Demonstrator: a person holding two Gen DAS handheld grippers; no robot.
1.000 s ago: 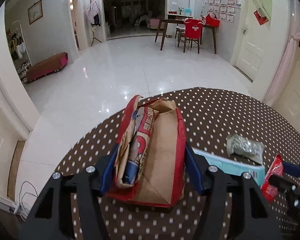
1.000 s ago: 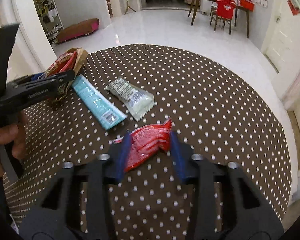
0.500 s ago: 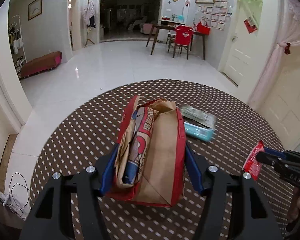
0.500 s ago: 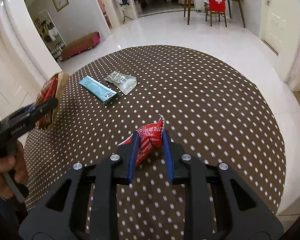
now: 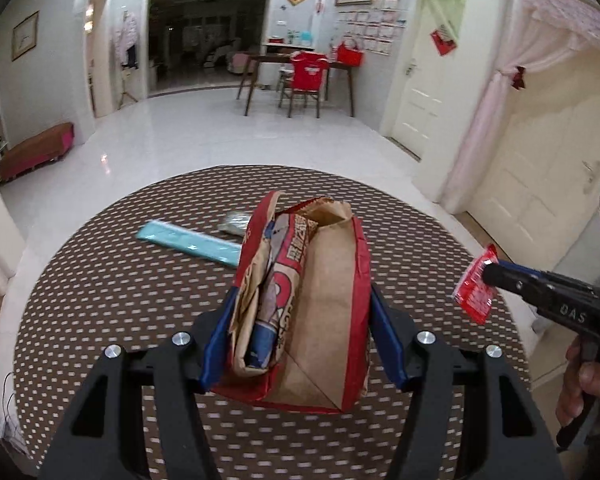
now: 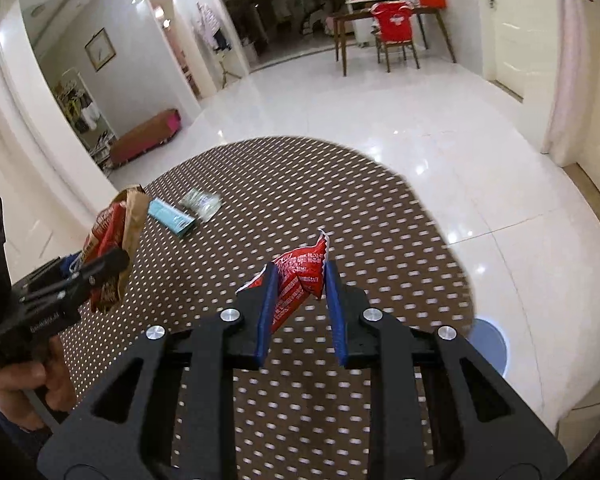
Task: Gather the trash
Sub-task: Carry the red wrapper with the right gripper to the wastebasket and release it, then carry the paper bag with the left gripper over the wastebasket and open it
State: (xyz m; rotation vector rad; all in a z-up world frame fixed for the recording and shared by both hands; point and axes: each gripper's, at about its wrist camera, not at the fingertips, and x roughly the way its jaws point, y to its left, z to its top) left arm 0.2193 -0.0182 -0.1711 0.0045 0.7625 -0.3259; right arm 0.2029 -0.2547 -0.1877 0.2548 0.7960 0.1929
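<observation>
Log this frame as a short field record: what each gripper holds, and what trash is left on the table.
left gripper: shut on red-and-brown paper bag, lifted
right gripper: shut on crumpled red foil wrapper, off the table
left on table: flat teal box; clear plastic packet, beside it
surface: round brown polka-dot table

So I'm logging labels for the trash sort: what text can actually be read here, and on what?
"DAS": on the body of the right gripper, seen from the left wrist view.
Paper bag: large red and blue print, creased, not readable.
Red wrapper: white print, too small to read.
Left gripper lettering: blurred.
Teal box, wall papers: unreadable.
</observation>
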